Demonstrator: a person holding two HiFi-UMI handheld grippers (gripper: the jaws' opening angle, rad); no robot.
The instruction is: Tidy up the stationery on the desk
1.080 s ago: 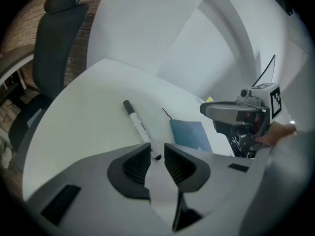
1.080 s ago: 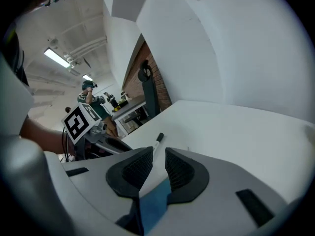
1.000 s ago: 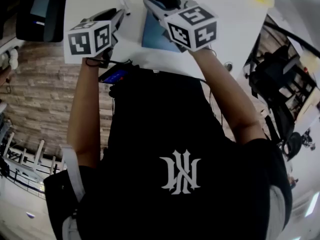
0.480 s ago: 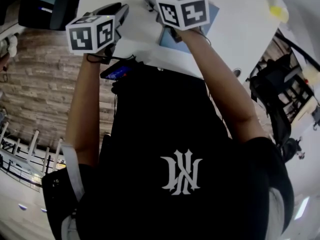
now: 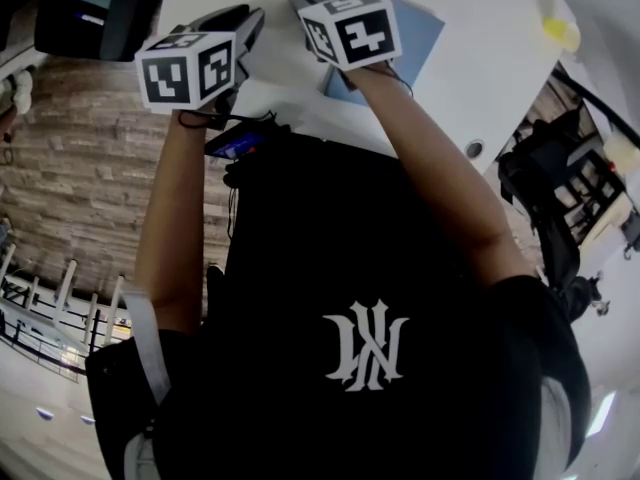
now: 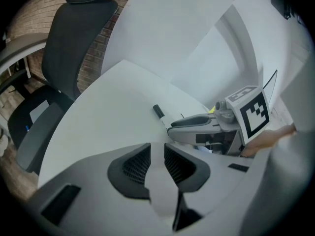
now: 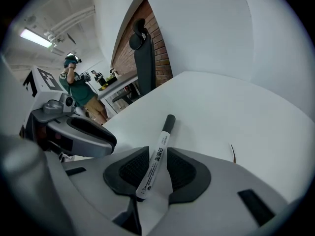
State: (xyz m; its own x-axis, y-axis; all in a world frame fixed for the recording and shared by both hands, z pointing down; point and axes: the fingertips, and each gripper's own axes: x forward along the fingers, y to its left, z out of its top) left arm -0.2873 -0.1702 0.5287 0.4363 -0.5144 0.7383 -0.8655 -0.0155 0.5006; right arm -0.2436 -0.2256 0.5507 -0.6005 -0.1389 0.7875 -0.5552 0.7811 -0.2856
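The right gripper point(image 7: 156, 155) has its dark ribbed fingers point(image 7: 183, 170) clamped on a white-barrelled marker pen with a black cap point(image 7: 164, 132). The pen sits in the gap between them, its capped end pointing up and away over the white worktop point(image 7: 236, 117). From the left gripper's view the same black cap pokes out to the far left of the right gripper's grey body.

The left gripper point(image 6: 157, 154) is held just to the left of the right one, above the worktop's near edge. Its fingers point(image 6: 137, 164) stand a narrow gap apart with only bare worktop showing between them.

In the head view both marker cubes are side by side over the near part of the worktop. A flat blue book point(image 5: 420, 26) lies under and to the right of the right gripper. A small yellow object point(image 5: 561, 33) sits at the far right of the worktop.

A black office chair point(image 6: 74, 48) stands beyond the worktop's left side, in front of a brick wall point(image 7: 157, 53).
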